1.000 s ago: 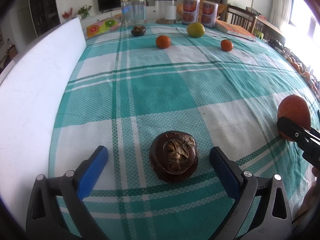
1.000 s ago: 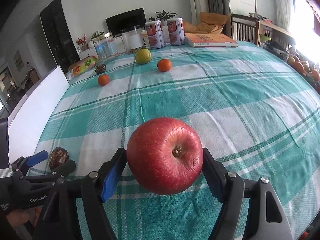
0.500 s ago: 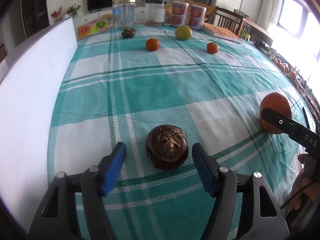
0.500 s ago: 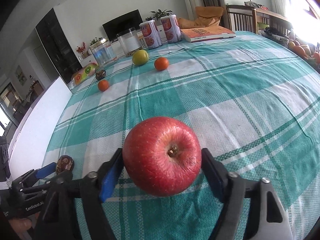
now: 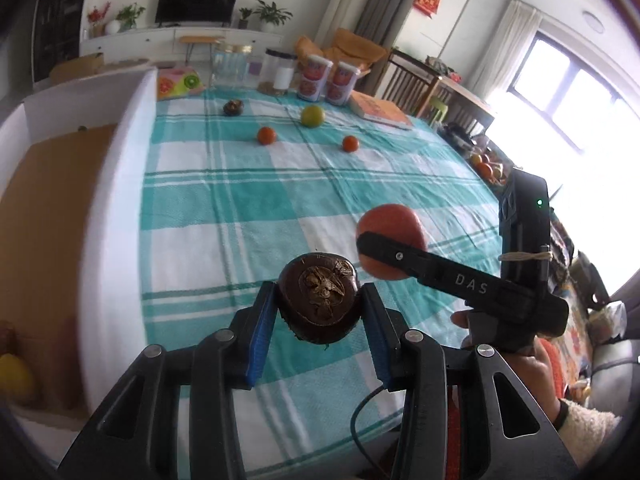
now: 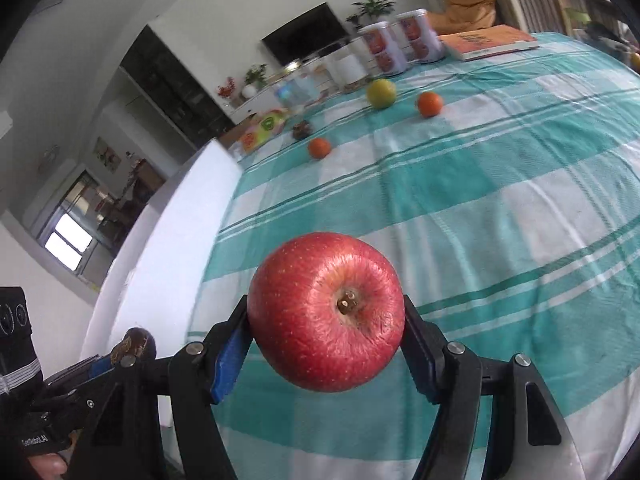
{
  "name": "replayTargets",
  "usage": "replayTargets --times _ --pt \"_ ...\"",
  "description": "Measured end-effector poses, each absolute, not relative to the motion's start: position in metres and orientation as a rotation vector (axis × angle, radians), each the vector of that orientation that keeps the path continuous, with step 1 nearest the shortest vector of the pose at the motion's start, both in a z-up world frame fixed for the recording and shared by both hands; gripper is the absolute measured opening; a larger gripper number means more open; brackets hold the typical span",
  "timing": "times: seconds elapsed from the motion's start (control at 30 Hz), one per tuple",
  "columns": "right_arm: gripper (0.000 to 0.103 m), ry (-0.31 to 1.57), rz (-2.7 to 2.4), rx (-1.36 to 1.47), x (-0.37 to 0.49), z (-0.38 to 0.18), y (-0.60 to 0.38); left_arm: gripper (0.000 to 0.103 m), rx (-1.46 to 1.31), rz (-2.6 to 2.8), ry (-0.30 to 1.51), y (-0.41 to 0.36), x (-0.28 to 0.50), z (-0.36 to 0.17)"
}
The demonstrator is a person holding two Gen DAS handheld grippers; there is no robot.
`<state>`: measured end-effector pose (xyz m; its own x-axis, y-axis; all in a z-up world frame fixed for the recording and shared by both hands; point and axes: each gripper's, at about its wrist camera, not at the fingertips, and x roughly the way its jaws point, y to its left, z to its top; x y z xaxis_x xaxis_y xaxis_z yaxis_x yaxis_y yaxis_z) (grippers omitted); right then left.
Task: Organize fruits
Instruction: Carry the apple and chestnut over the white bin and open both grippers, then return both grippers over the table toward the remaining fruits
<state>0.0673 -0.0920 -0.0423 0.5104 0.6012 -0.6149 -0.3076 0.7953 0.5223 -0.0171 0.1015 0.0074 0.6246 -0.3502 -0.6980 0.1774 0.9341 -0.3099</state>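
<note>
My left gripper [image 5: 318, 300] is shut on a dark brown mangosteen [image 5: 318, 296] and holds it above the checked tablecloth [image 5: 248, 184]. My right gripper [image 6: 326, 320] is shut on a red apple [image 6: 326, 312], also lifted; the apple shows in the left wrist view [image 5: 390, 236] to the right of the mangosteen. The mangosteen shows at the lower left of the right wrist view [image 6: 134, 344]. A white box [image 5: 116, 184] with a brown floor stands along the table's left side; a yellow fruit [image 5: 14, 376] lies in it.
At the far end lie a second mangosteen [image 5: 233, 107], a green-yellow fruit [image 5: 312, 115] and two small oranges [image 5: 266, 135] [image 5: 350, 143]. Behind them stand jars [image 5: 230, 65], two cans [image 5: 314, 78] and a book [image 5: 380, 110]. More fruit sits past the right edge [image 5: 486, 166].
My left gripper has closed on the mangosteen and lifted it off the cloth. Both grippers have risen and swung towards the white box; the apple stays gripped.
</note>
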Motion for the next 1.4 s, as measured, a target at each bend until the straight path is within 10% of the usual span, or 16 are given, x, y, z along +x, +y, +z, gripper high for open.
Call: replayTargets --times 0.4,0.53,0.63,0.8,1.1,1.4 --pt "0.068 0.952 0.976 -0.170 0.042 0.000 0.175 0.045 -0.270 0.306 0.896 0.284 -0.027 -0.011" --pt "0.070 0.899 0.908 -0.250 0.054 -0.005 0.198 0.065 -0.270 0.369 0.898 0.293 -0.023 -0.015" --pt "0.073 0.798 0.885 -0.105 0.067 0.028 0.166 0.086 -0.289 0.385 0.822 0.288 -0.024 -0.005" --pt "0.097 0.643 0.685 0.025 0.092 0.047 0.075 0.089 -0.265 0.265 0.733 0.248 -0.021 0.010" --pt "0.098 0.837 0.158 0.068 0.117 -0.082 -0.129 0.094 -0.136 -0.235 0.841 0.089 0.012 -0.010" --pt "0.098 0.879 0.039 0.139 0.114 -0.096 -0.174 0.094 -0.061 -0.159 0.896 0.039 0.075 -0.080"
